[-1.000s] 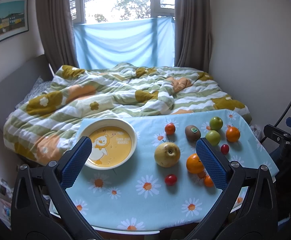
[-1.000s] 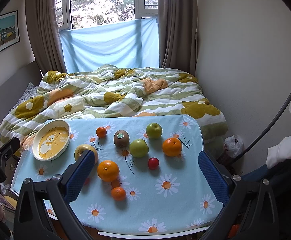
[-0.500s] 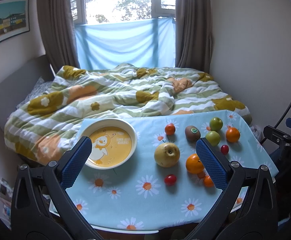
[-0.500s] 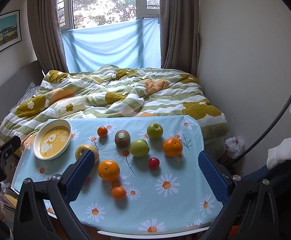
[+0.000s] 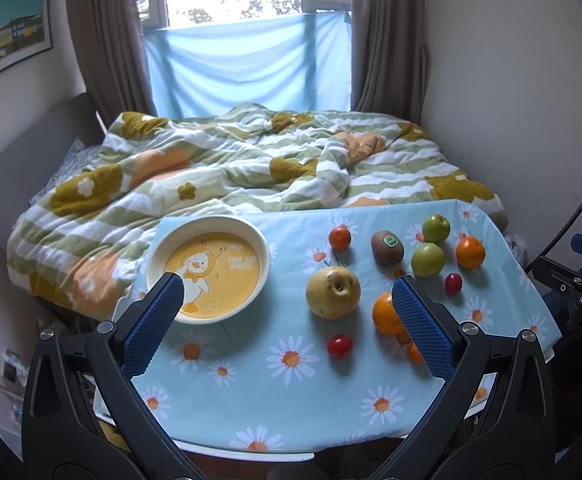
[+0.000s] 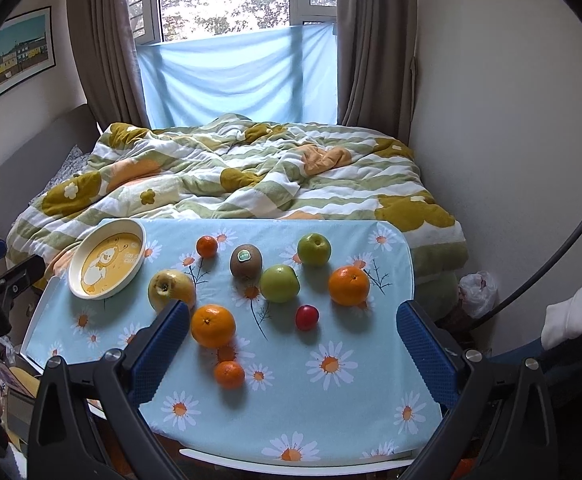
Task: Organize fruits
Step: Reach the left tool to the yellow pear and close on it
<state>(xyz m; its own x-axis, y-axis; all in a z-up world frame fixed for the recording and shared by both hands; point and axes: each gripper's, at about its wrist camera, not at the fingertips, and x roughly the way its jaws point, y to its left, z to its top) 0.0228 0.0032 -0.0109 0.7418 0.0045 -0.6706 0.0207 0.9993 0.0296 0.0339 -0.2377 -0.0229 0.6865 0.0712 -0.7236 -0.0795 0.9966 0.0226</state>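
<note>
**Nothing on the table has shifted; both grippers hover spread**

Fruit lies as before on the daisy tablecloth (image 6: 331, 396). The left gripper (image 5: 287, 312) and right gripper (image 6: 291, 330) both hang released, grasping nothing, above the near edge. The duck bowl (image 6: 75, 258) sits at the far left corner, empty; pear (image 6: 171, 289), kiwi (image 6: 245, 261), green apples (image 6: 279, 283) and oranges (image 6: 213, 326) spread toward the right edge.

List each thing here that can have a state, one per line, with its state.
Left tongs: open, holding nothing.
Right tongs: open, holding nothing.
Duck bowl: upright, empty.
Kiwi: loose on the cloth, sticker up.
Yellow apple: loose on the cloth, outside the bowl.
Curtains: drawn apart.
</note>
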